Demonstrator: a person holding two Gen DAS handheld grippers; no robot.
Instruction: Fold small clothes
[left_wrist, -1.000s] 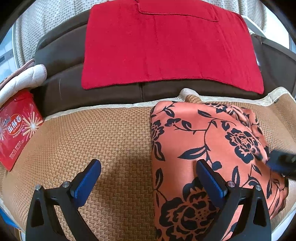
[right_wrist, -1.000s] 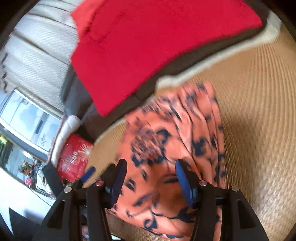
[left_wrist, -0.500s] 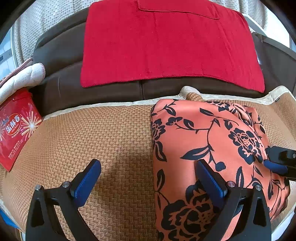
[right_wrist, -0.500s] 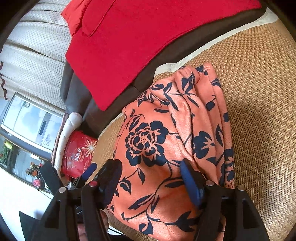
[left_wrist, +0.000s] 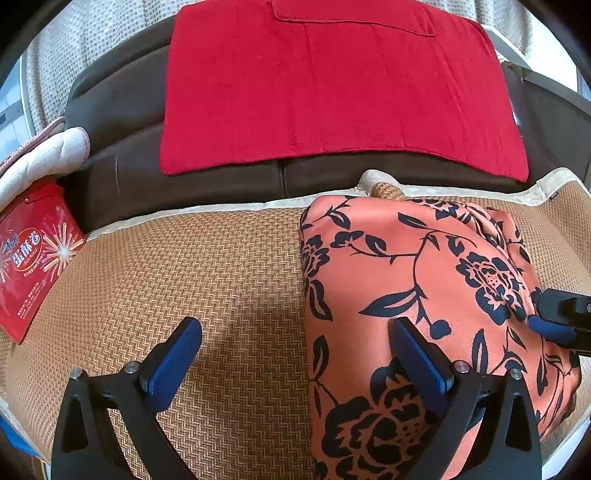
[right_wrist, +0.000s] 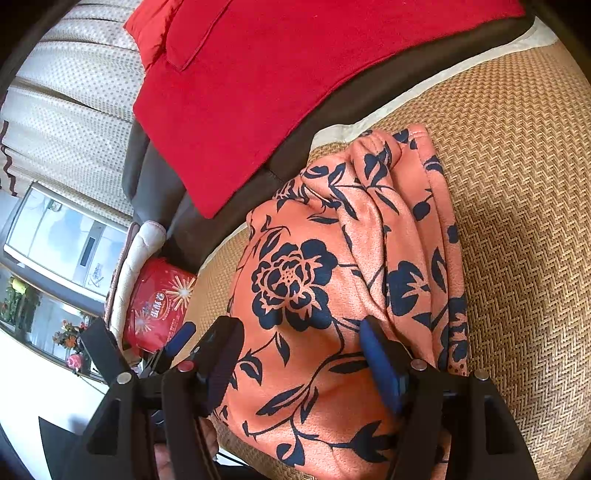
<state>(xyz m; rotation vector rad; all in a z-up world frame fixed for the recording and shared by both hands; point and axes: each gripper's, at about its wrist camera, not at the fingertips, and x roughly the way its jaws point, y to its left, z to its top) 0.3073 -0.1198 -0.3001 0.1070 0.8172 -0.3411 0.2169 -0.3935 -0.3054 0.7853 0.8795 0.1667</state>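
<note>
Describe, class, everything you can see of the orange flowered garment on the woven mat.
The orange garment is soft, slightly fuzzy-looking cloth printed with dark navy flowers, leaves and vines. It lies folded into a compact bundle, smooth on top, with bunched pleats along one side. It rests on the woven mat, near the brown sofa back. Neither gripper's pads clamp it.

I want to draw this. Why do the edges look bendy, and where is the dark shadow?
Left wrist view: the fisheye lens bows the woven mat edge, with black corners; a soft shadow lies between the open left gripper fingers. Right wrist view: sharp, tilted, bright window glare at left; orange flowered cloth evenly lit.
</note>
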